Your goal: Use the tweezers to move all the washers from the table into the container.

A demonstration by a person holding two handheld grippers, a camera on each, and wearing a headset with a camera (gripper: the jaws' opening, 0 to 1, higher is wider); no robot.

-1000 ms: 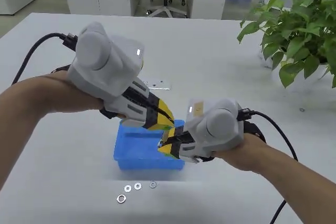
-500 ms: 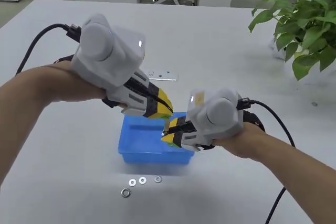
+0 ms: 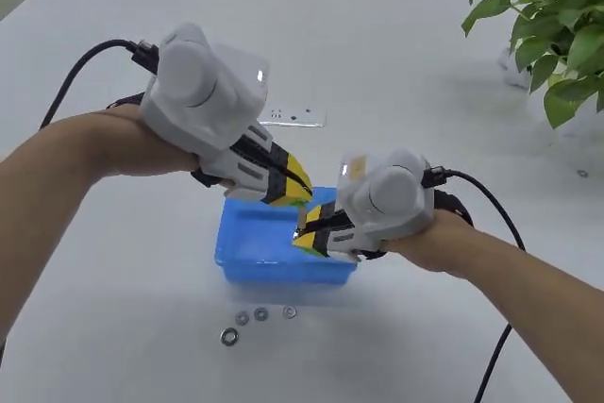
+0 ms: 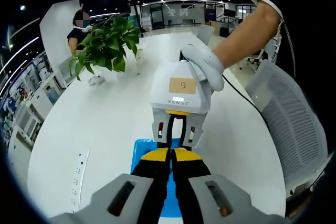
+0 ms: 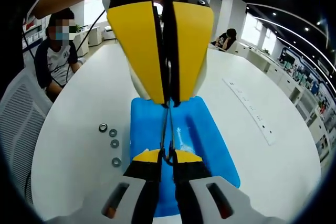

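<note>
Meeting above the blue container (image 3: 274, 272) at centre frame, left gripper (image 3: 303, 194) and right gripper (image 3: 301, 237) each clamp tight, apparently on the tweezers (image 5: 168, 109); washers (image 3: 261, 313) lie below.

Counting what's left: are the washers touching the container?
Apart. The head view shows bare table between the four washers and the container's front wall.

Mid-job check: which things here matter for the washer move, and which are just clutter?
Job: tweezers, four washers, blue container, left tongs, right tongs.
Lying about: power strip, plant.
</note>
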